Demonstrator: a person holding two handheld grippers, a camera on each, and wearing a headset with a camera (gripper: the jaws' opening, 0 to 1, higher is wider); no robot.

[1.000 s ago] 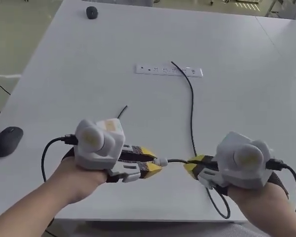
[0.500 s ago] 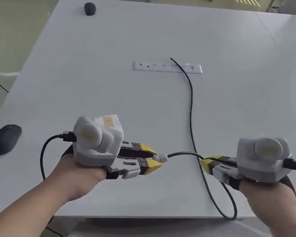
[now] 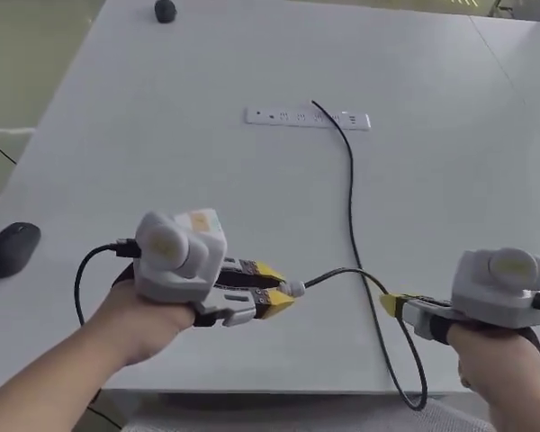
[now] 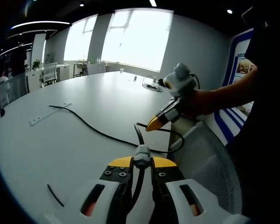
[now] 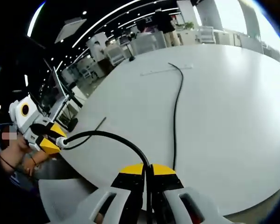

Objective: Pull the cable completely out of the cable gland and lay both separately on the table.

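Left tongs (image 3: 283,297) at lower centre of the head view, pressed shut on the white cable gland (image 3: 292,290), held just above the worktop (image 3: 207,162) near its front edge; right tongs (image 3: 391,304) at lower right, pinching the black cable (image 3: 350,207), jaws pressed together on it in the right gripper view.

Key relation: the gland lies left of the right tongs, with a short arched span of cable between them; the span runs roughly left-right across the frame, so the pull axis looks to be rightward, away from the gland. Right hand is the nearer one to the free cable. In the left gripper view the cable passes on down between the jaws behind the gland, so it is not yet out.

The rest of the cable runs up the worktop to the power strip (image 3: 308,119) at upper centre, and loops past the front edge at lower right.

Versus 1.0 s ago: right tongs were almost touching the gland, now well apart to the right; more cable shows between them; left tongs about where they were.
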